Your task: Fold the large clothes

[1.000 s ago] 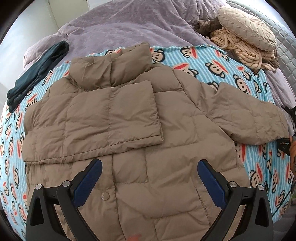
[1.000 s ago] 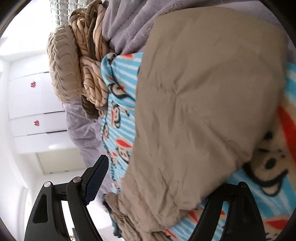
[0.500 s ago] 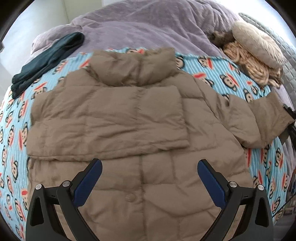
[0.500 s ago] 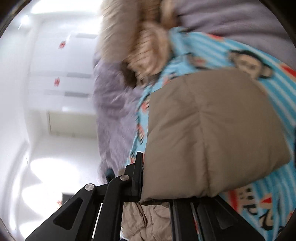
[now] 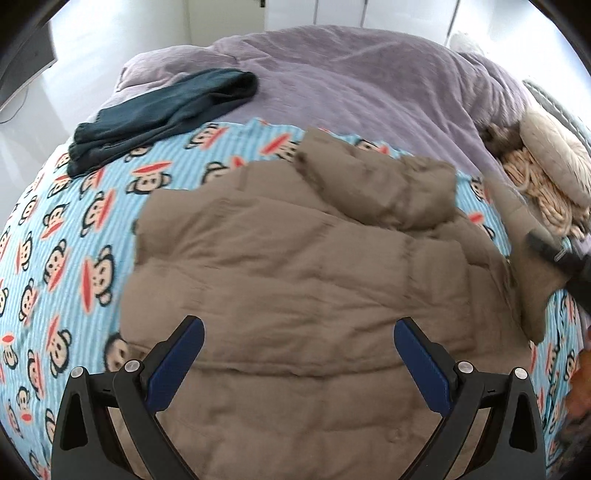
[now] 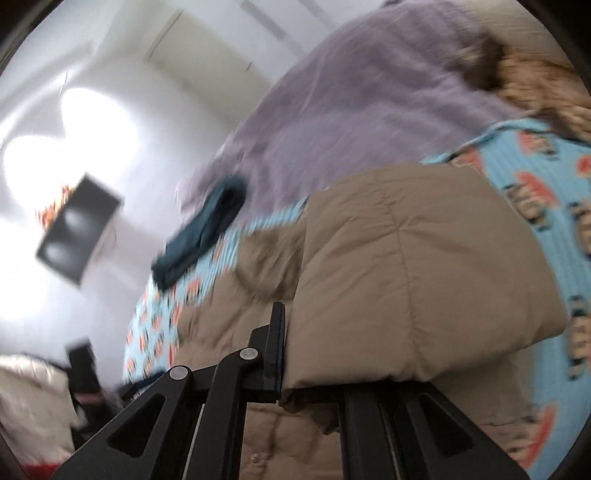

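home bedroom. a bed with a purple duvet (image 5: pixel 354 85) and a monkey-print blanket (image 5: pixel 85 229) fills the left view, with knit cushions (image 5: pixel 546 166) at the right and dark folded clothes (image 5: pixel 162 110) on top. white walls and white cupboard doors (image 5: pixel 332 11) stand behind it.

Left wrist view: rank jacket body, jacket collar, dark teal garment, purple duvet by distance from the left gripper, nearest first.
1. Jacket body, right under the open left gripper.
2. Jacket collar, ahead, slightly right.
3. Dark teal garment, far left, lying partly on the monkey blanket.
4. Purple duvet, across the back; its near edge is level with the teal garment.
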`<state>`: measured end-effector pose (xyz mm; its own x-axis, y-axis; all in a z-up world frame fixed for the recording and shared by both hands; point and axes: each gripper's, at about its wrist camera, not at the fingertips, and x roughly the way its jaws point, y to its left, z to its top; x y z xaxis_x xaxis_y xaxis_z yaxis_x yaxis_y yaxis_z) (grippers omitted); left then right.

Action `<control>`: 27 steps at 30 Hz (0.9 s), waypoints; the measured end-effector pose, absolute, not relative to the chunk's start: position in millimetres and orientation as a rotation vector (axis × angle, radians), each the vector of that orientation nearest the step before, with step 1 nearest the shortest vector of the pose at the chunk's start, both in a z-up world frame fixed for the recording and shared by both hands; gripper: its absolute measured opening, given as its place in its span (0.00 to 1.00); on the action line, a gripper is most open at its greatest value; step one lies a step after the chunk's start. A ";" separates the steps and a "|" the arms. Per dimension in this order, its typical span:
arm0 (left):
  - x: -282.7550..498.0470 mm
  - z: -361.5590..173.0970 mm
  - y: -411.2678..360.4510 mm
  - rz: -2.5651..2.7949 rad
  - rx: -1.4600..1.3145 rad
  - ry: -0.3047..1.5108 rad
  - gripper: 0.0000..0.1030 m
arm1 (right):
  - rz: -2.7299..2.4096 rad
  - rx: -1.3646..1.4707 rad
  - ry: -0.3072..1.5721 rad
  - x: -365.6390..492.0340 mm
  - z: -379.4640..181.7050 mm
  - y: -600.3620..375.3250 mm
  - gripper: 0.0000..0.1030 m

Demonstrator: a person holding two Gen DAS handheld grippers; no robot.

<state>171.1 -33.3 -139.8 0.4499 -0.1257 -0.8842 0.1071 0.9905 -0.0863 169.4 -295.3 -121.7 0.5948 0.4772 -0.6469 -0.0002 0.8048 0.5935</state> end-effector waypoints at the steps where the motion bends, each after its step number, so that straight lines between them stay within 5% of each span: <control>1: 173.2 -140.0 -28.3 -0.141 -0.023 1.093 1.00 | 0.299 0.561 0.924 175.9 -129.3 -280.9 0.08; 11: 190.8 -156.0 -13.5 -0.155 -0.067 1.109 1.00 | 0.223 0.415 1.142 193.2 -206.5 -217.0 0.12; 14: 193.3 -163.7 -20.7 -0.162 -0.075 1.119 1.00 | 0.195 0.447 1.174 191.6 -210.5 -225.5 0.44; 15: 194.5 -165.9 -23.9 -0.169 -0.079 1.122 1.00 | 0.197 0.484 1.173 188.7 -208.6 -230.8 0.63; 16: 195.3 -167.6 -27.0 -0.178 -0.084 1.125 1.00 | 0.197 0.514 1.164 185.2 -205.2 -235.4 0.69; 23: 198.6 -165.9 -32.0 -0.257 -0.126 1.118 1.00 | 0.009 0.747 1.029 151.0 -181.1 -292.6 0.68; 24: 199.0 -164.3 -30.8 -0.273 -0.133 1.115 1.00 | -0.019 0.791 1.007 148.5 -181.0 -303.9 0.50; 25: 199.1 -162.3 -28.9 -0.288 -0.142 1.111 1.00 | -0.039 0.819 0.988 148.7 -181.3 -311.6 0.18; 27: 199.3 -158.2 -22.9 -0.321 -0.175 1.104 1.00 | -0.055 0.821 0.981 156.1 -178.7 -318.7 0.09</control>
